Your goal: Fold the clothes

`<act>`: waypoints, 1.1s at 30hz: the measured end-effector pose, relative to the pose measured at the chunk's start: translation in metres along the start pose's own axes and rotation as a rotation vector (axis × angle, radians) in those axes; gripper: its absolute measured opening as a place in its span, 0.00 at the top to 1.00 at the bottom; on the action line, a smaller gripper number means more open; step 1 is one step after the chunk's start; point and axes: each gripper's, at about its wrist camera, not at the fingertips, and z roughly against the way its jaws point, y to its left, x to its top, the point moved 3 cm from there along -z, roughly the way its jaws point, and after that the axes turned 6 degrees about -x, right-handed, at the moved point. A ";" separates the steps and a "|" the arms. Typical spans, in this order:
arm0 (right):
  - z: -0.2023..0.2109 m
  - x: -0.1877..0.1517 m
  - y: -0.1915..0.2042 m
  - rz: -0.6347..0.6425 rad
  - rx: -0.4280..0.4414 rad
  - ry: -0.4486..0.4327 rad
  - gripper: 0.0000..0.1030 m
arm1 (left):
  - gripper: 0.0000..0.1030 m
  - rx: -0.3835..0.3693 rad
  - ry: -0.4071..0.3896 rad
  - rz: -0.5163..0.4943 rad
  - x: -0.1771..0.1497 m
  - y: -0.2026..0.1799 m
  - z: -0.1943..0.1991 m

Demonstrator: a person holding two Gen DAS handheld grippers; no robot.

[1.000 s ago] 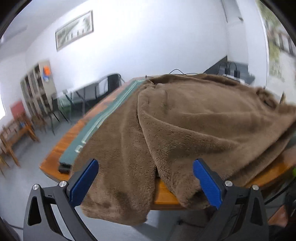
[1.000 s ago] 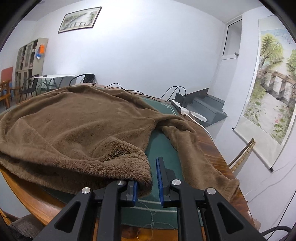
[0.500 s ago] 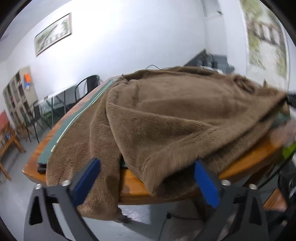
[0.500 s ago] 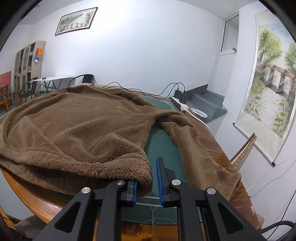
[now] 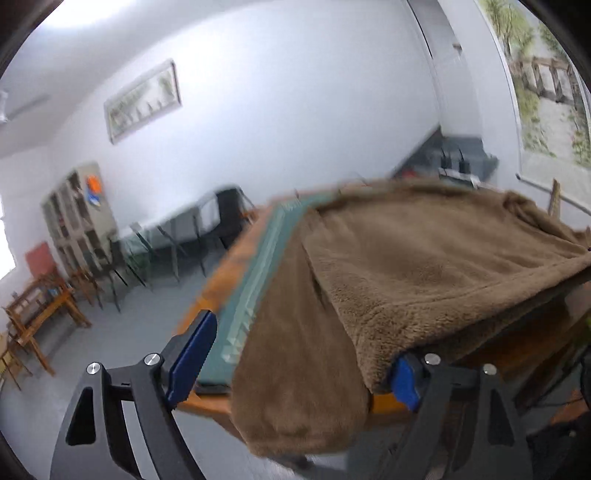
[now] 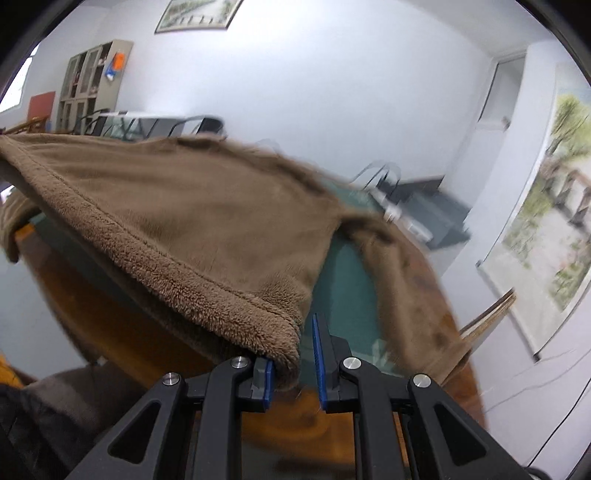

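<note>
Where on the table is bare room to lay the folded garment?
Bare green mat between the brown fleece garment and its trailing sleeve; a mat strip along the far-left edge. Elsewhere fleece covers the table.

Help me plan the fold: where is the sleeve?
In the right wrist view, the sleeve lies right of the garment body, along the table's right edge over the green mat.

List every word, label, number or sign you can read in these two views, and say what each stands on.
No text can be read in either view.
Framed picture on the far wall: a landscape; any writing is too small and blurred.
Hanging scroll painting on the right wall: trees and a bridge, no legible characters.
Orange and blue item on the cabinet: too blurred to tell.
Brown fleece garment and green mat: no label or print shows.
</note>
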 end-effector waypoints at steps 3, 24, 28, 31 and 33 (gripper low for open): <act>-0.010 -0.017 0.006 0.018 0.013 0.070 0.85 | 0.16 -0.049 0.108 -0.062 -0.025 -0.015 -0.029; 0.031 0.014 -0.018 -0.130 0.469 -0.077 0.18 | 0.14 -0.332 0.171 -0.054 -0.036 0.002 -0.006; 0.005 0.049 -0.011 -0.186 0.482 -0.090 0.18 | 0.07 -0.422 0.014 0.158 0.005 0.021 -0.003; -0.024 0.075 0.008 -0.173 0.534 -0.073 0.18 | 0.06 -0.464 -0.014 0.200 0.024 0.005 -0.027; -0.046 0.088 0.024 -0.144 0.554 -0.043 0.18 | 0.06 -0.478 0.006 0.176 0.032 -0.016 -0.049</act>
